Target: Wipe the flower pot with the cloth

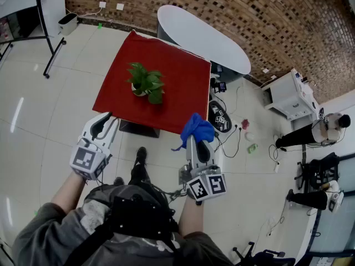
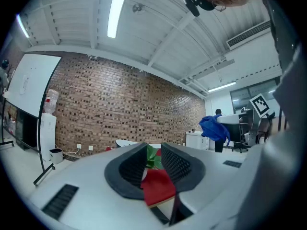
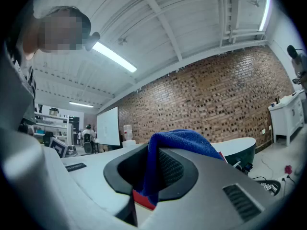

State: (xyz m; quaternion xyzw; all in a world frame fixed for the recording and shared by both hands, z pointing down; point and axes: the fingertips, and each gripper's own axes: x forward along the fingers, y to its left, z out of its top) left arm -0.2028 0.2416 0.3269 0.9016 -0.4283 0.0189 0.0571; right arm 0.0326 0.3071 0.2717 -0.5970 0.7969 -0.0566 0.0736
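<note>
Your right gripper (image 1: 197, 146) pinches the cloth (image 1: 197, 128); left gripper (image 1: 106, 123) slightly spread, empty. Flower pot (image 1: 140, 91) at your 12 o'clock, well apart: wipe not started.

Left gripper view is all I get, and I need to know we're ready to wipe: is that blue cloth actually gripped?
Observer: Yes, the right gripper has its jaws closed on the blue cloth.
Operator: Where does the pot stand?
Observer: The flower pot stands near the middle of the red table.
Operator: Are we on it?
Observer: No. The left gripper and the right gripper are both back by the table's near edge, touching nothing on it.
</note>
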